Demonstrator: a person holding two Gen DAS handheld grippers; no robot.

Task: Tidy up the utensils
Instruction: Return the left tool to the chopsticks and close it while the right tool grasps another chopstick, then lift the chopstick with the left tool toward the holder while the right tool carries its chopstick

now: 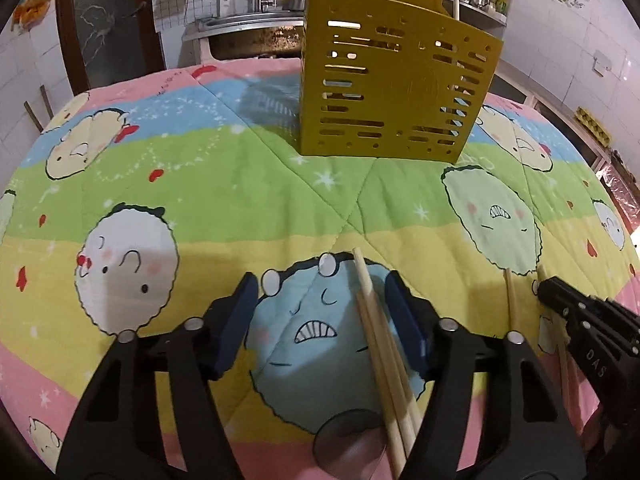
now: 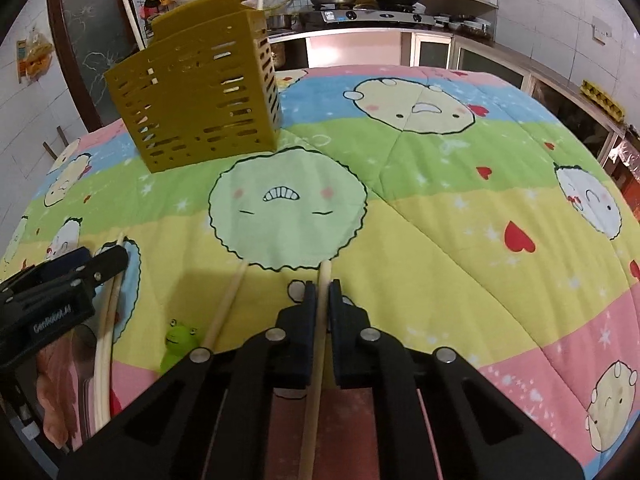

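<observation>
A: Chopsticks, pale and wooden, long and thin (image 1: 380,340), lying as a pair low in the middle of the left wrist view, on the bright cartoon quilt (image 1: 200,184).

B: Held yet?

A: Not yet. Left gripper (image 1: 324,312) about half open, blue pads on both sides of the pair, right pad (image 1: 404,320) close beside the sticks, left pad well apart. No squeeze to see.

B: And over on the other side?

A: Right gripper (image 2: 323,292) shut tight on one more pale wooden chopstick (image 2: 318,340), low in the middle of the right wrist view. Tip poking out past the pads. Probably pinched that way for lifting and dropping end first.

B: Any more sticks?

A: Yes. One loose pale stick (image 2: 224,308) just left of the right gripper, flat on the quilt. Plus a little green toy frog (image 2: 178,346) at lower left.

B: Where to put them all?

A: Tall yellow plastic holder with slots (image 1: 392,92), standing upright at the top middle of the left wrist view, well apart from both grippers. Open at the top, so good for sticks going in from above.

B: Anything inside?

A: Two white sticks (image 2: 134,24) standing up out of the top. Rest of the inside hard to see through the slots.
</observation>
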